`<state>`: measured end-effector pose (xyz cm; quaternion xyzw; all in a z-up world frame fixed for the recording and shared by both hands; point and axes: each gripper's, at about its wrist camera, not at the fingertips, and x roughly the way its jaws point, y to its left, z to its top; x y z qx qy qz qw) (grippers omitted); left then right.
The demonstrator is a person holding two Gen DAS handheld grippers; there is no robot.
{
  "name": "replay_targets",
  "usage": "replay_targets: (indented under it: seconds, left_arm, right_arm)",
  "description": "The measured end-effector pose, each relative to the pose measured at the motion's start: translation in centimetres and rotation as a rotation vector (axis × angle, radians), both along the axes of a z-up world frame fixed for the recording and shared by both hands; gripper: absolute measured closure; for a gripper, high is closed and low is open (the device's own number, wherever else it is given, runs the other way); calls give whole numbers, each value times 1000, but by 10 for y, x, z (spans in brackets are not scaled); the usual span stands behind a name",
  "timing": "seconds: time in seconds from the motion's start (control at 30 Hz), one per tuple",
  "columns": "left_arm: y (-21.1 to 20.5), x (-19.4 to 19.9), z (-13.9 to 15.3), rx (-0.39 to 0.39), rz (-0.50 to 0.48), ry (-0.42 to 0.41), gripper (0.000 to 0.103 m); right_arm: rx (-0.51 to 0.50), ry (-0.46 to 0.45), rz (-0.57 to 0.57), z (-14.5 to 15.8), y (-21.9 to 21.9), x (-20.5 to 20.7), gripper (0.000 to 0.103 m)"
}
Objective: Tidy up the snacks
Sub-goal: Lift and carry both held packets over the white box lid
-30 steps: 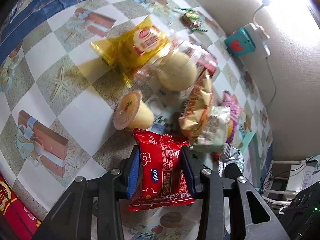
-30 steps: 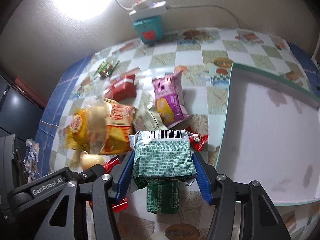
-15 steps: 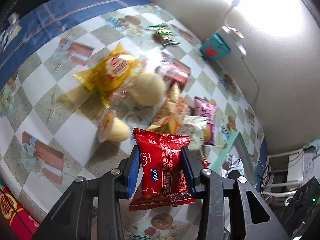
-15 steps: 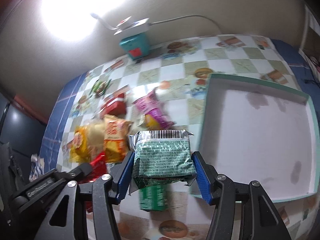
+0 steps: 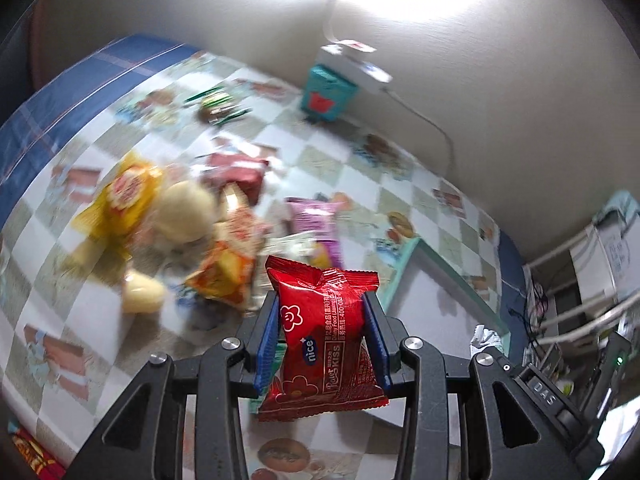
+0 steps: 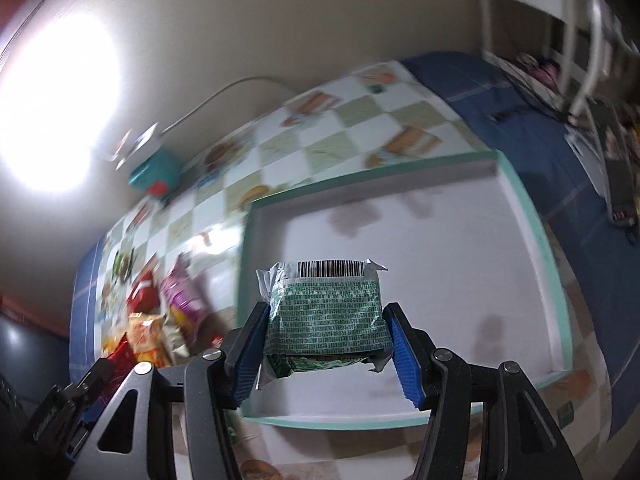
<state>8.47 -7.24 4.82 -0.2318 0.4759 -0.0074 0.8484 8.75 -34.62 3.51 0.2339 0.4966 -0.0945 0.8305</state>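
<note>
My left gripper (image 5: 322,336) is shut on a red snack packet (image 5: 324,332), held above the checked tablecloth near the pile of snacks (image 5: 224,248). A green snack packet (image 6: 326,316) with a barcode on top is clamped in my right gripper (image 6: 326,344), which hangs over the near left part of a shallow white tray with a teal rim (image 6: 532,216). The tray's corner (image 5: 416,248) shows to the right of the red packet in the left wrist view. The left gripper's body (image 6: 68,408) appears low at the left of the right wrist view.
A yellow packet (image 5: 124,196), a round pale bun (image 5: 182,216), an orange packet (image 5: 228,268), a pink packet (image 5: 316,220) and a red one (image 5: 236,172) lie on the cloth. A teal box (image 5: 330,94) with a white cabled device stands by the wall. White rack (image 6: 560,20) at right.
Both grippers have swung to the right and risen a little with their packets. The right one has gone from beside the pile to over the tray, and the left one has left the pile.
</note>
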Motion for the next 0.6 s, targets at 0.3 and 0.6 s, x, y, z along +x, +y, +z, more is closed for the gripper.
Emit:
replay_targets:
  seconds: [0.3,0.6]
  left_arm:
    - [-75,16,-3,69,-198,-64,61]
    - [-143,38,-23,165,-374,-96,61]
  right_arm:
    - [-15,55,-165,-15,-60,-13,42]
    - [-26,85,-241,-23,-89,-18,42]
